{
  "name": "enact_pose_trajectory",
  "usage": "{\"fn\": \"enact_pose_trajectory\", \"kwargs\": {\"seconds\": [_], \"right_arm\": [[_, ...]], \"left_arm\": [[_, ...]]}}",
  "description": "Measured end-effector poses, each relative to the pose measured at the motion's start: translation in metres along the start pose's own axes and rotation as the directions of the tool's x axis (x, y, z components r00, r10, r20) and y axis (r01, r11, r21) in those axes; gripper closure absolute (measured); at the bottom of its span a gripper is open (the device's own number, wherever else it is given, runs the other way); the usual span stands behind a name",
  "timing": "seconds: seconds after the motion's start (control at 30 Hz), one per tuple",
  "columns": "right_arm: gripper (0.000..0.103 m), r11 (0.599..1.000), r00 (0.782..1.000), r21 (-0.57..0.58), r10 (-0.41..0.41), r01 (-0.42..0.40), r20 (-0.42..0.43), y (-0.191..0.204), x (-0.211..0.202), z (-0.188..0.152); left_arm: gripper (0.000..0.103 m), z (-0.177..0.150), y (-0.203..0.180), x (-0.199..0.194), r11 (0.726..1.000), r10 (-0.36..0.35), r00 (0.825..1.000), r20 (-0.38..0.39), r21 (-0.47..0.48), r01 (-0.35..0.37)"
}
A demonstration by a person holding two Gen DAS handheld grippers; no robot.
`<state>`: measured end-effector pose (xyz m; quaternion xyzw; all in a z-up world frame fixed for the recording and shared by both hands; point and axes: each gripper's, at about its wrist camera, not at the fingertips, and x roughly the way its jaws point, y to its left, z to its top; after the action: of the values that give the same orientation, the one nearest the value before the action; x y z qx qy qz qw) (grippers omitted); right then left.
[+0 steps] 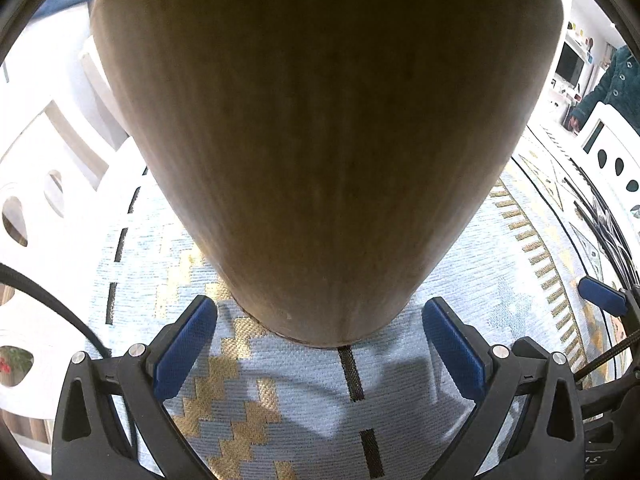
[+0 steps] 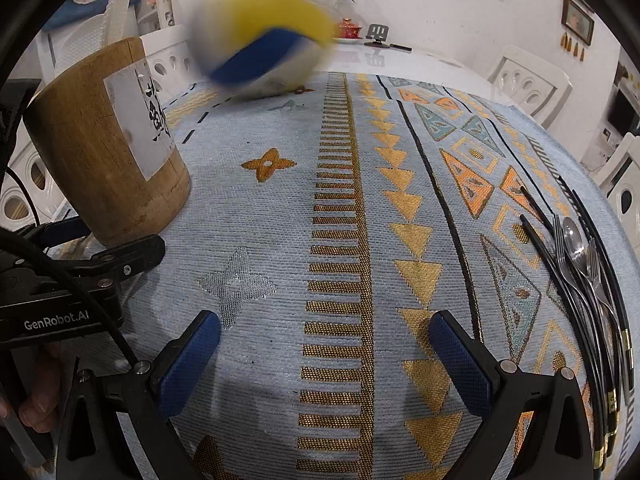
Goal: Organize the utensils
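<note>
Left gripper [image 1: 320,344] gapes before the wooden holder [image 1: 324,140].

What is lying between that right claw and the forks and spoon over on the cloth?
Nothing visible. The right claw hangs open over bare patterned tablecloth, and the cutlery pile lies off to its right near the table edge with only cloth between. The wooden holder and the blurred ball are on the far left side.
</note>
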<state>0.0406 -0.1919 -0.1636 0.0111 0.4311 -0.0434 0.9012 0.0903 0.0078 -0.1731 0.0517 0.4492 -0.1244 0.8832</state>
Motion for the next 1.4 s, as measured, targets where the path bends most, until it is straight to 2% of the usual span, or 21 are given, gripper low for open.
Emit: {"fn": "enact_pose_trajectory", "kwargs": {"seconds": [0.17, 0.4, 0.43, 1.1, 1.13, 1.2, 1.3, 1.4], "right_arm": [[0.0, 1.0, 1.0, -0.002, 0.0, 0.0, 0.0, -0.001, 0.001, 0.001], [0.0, 1.0, 1.0, -0.001, 0.001, -0.001, 0.0, -0.002, 0.001, 0.002], [0.0, 1.0, 1.0, -0.001, 0.002, -0.002, -0.001, -0.002, 0.002, 0.003], [0.0, 1.0, 1.0, -0.002, 0.002, -0.002, -0.001, -0.002, 0.003, 0.003], [0.0, 1.0, 1.0, -0.002, 0.002, -0.002, -0.001, -0.002, 0.003, 0.003], [0.0, 1.0, 1.0, -0.002, 0.001, -0.001, -0.001, -0.002, 0.003, 0.003], [0.0, 1.0, 1.0, -0.002, 0.001, -0.001, -0.001, -0.002, 0.003, 0.003], [0.0, 1.0, 1.0, -0.002, 0.002, -0.002, -0.001, -0.002, 0.002, 0.003]], "left_arm": [[0.0, -0.013, 0.005, 0.006, 1.0, -0.003, 1.0, 0.0, -0.001, 0.003], [0.0, -0.019, -0.008, 0.019, 1.0, -0.002, 1.0, -0.002, 0.0, 0.002], [0.0, -0.01, -0.022, 0.009, 1.0, 0.0, 1.0, -0.002, 0.0, 0.0], [0.0, -0.014, -0.024, 0.014, 1.0, 0.0, 1.0, -0.005, 0.0, 0.0], [0.0, -0.011, -0.024, 0.013, 1.0, -0.001, 1.0, -0.005, 0.0, 0.001], [0.0, 0.018, -0.006, -0.005, 1.0, -0.004, 1.0, -0.006, -0.002, 0.004], [0.0, 0.023, -0.001, -0.009, 1.0, -0.006, 1.0, -0.006, -0.004, 0.006], [0.0, 0.042, -0.005, -0.024, 1.0, -0.005, 1.0, -0.003, -0.005, 0.005]]}}
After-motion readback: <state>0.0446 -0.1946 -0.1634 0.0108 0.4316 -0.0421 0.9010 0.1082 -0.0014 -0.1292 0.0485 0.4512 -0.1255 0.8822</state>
